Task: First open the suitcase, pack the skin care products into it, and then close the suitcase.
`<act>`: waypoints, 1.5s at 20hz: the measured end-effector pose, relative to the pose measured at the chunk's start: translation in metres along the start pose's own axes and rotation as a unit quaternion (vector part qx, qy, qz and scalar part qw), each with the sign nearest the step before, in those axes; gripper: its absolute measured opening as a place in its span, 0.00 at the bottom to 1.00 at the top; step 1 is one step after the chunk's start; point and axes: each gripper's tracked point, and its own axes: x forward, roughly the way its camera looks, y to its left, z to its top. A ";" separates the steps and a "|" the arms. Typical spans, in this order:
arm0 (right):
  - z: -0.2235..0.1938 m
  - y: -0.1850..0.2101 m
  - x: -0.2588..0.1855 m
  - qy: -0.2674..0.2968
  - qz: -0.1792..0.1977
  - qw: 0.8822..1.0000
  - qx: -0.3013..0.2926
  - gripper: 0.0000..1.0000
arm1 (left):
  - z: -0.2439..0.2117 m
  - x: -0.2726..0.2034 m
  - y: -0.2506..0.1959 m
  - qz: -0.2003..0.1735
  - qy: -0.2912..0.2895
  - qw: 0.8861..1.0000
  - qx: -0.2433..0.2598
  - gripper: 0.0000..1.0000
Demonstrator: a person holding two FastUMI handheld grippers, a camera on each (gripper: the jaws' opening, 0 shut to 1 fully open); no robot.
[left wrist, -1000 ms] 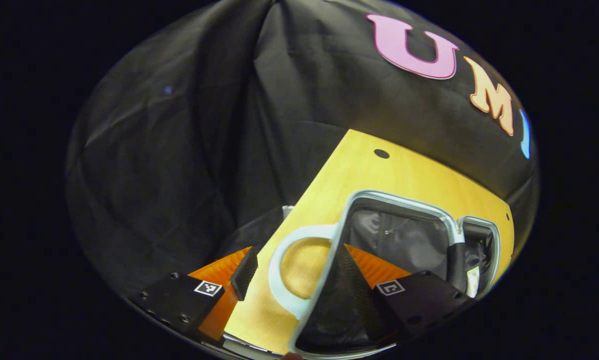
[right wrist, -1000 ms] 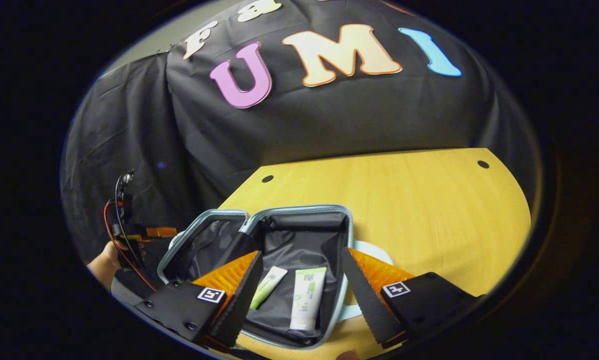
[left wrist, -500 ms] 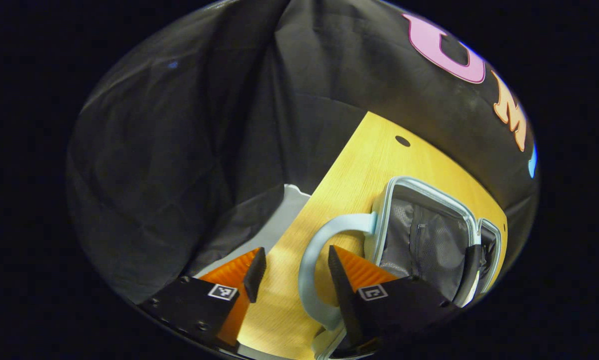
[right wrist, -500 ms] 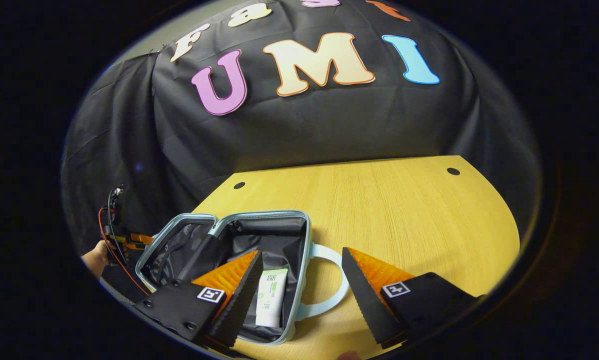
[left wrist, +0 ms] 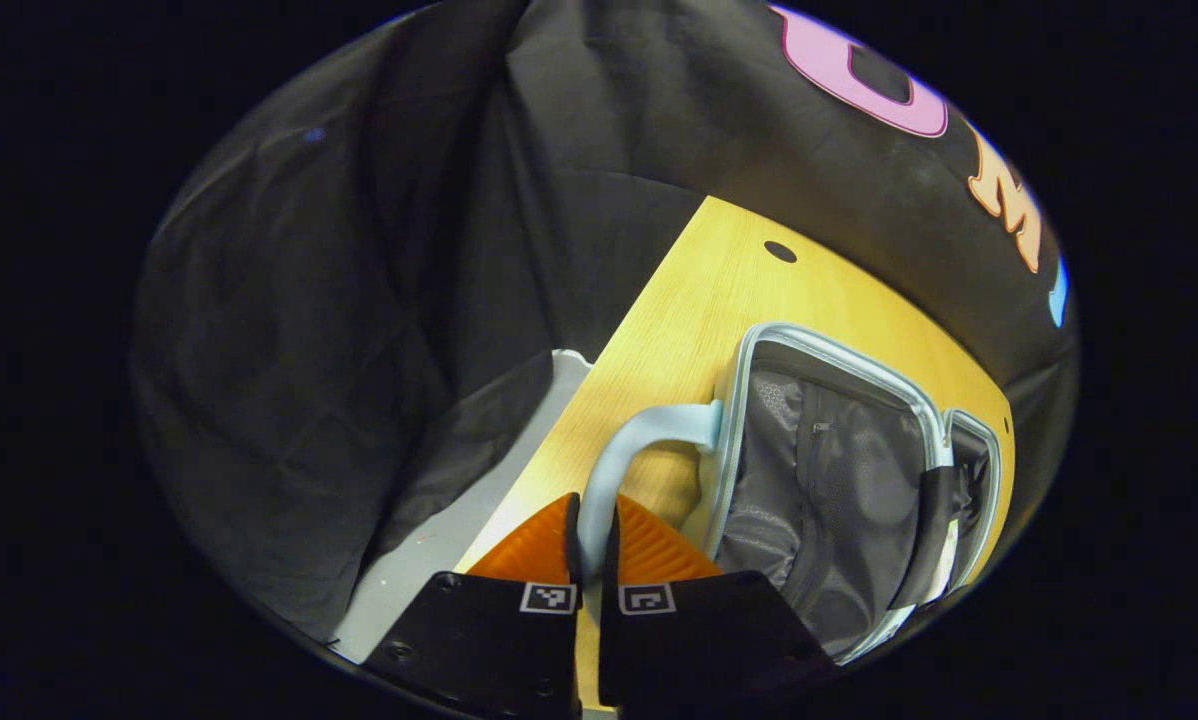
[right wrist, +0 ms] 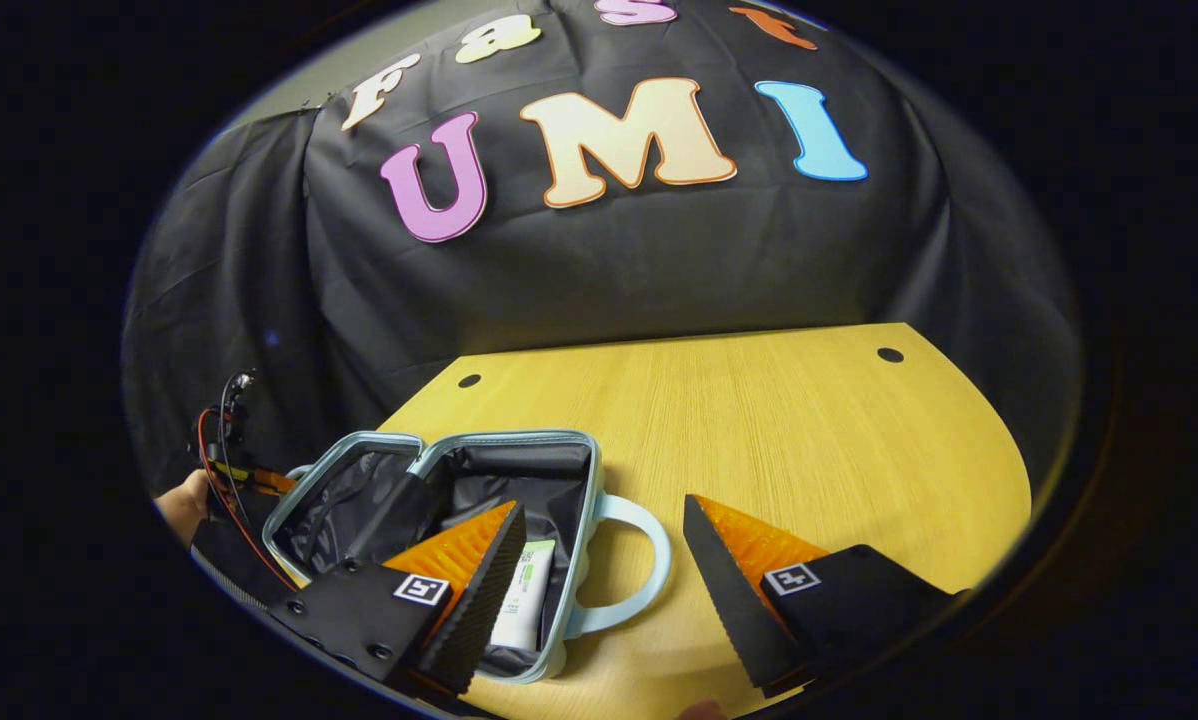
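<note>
1. The light blue suitcase (right wrist: 429, 500) lies open flat on the wooden table (right wrist: 809, 430), at its near left part in the right gripper view. Both halves show dark lining, so the opening step looks done.
2. One white skin care tube (right wrist: 522, 605) lies inside the right-hand half, partly hidden behind a claw finger. I cannot tell whether more products lie behind that finger. No products lie loose on the bare table, so packing seems finished or nearly so.
3. Closing is left to do, and it seems to be starting: the left claw (left wrist: 593, 545) is pressed together, pinching the handle (left wrist: 619, 460) of the mesh-pocket half, as the left gripper view shows.
4. The right claw (right wrist: 604, 575) is spread wide with nothing between its fingers, hovering near the front edge above the other half's handle (right wrist: 634, 570).
5. Count: one suitcase with two halves, two handles, one tube seen, two claws.
</note>
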 end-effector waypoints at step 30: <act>0.071 -0.113 -0.088 -0.108 0.056 0.991 -0.056 0.98 | 0.057 -0.241 -0.385 -0.187 -0.233 0.947 0.117 0.00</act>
